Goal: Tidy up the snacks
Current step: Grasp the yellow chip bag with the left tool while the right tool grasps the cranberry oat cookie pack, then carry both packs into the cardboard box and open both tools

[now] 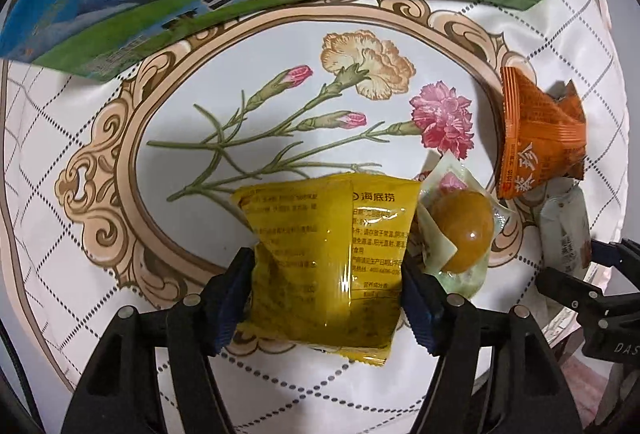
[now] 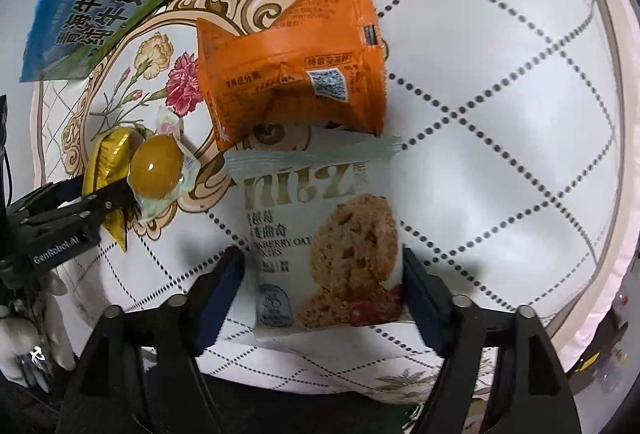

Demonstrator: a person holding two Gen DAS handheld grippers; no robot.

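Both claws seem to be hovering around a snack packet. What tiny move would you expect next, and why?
Probably the right claw squeezes shut: the cookie packet lies between its pads, apparently not yet pinched. The left claw already flanks the yellow packet.

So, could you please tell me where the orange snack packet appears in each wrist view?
Left wrist: orange snack packet at the right, beyond the cookie packet.
Right wrist: orange snack packet upper centre, just above the cookie packet.
Shared landmark: the pink carnation printed beside it.

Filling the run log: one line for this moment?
left gripper: grips yellow packet | right gripper: open around cookie packet
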